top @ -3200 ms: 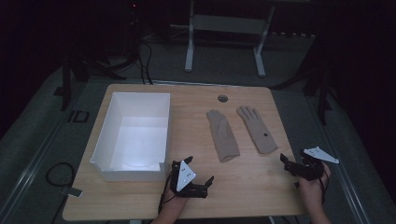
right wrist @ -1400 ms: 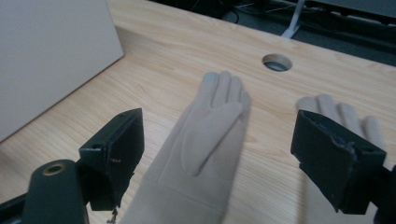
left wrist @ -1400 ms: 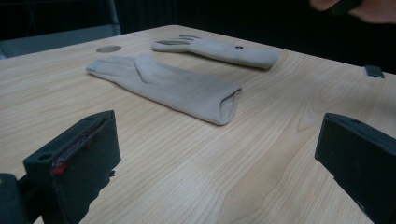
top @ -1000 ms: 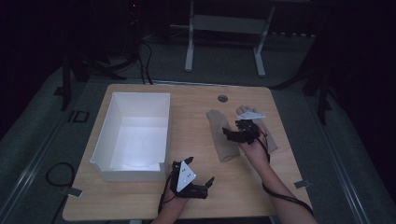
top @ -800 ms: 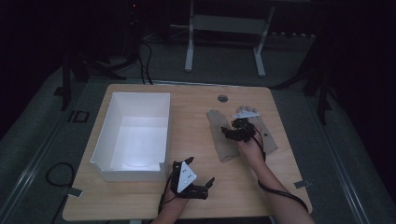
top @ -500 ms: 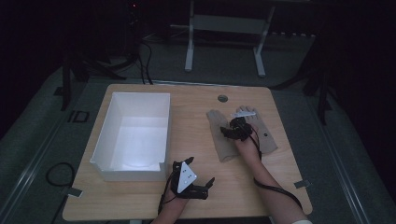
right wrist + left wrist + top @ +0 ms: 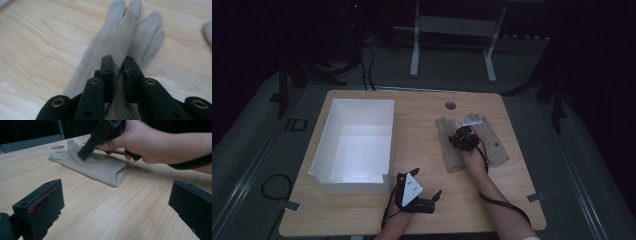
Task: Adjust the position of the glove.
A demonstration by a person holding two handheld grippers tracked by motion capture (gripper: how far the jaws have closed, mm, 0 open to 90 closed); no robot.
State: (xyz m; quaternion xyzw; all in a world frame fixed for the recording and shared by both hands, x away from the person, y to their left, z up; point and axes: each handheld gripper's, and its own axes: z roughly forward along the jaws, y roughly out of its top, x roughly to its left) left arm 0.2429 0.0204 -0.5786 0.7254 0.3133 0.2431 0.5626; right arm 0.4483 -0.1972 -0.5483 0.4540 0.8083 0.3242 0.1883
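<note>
The high view looks forward and down on the whole light wooden surface (image 7: 422,150) from afar. Both gripper views skim it closely and share the beige fabric glove (image 7: 100,167) (image 7: 120,47), at the high view's centre right (image 7: 447,145).

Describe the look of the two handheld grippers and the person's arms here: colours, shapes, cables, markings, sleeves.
Both grippers are black. The left gripper carries a grey three-cornered plate dotted with small marks, and its blocky jaws show a red trace on one inner edge. The right gripper has a similar pale plate, brass-ringed holes along its jaw arms and a black cable trailing along the forearm. Both forearms are bare; no sleeves show.
</note>
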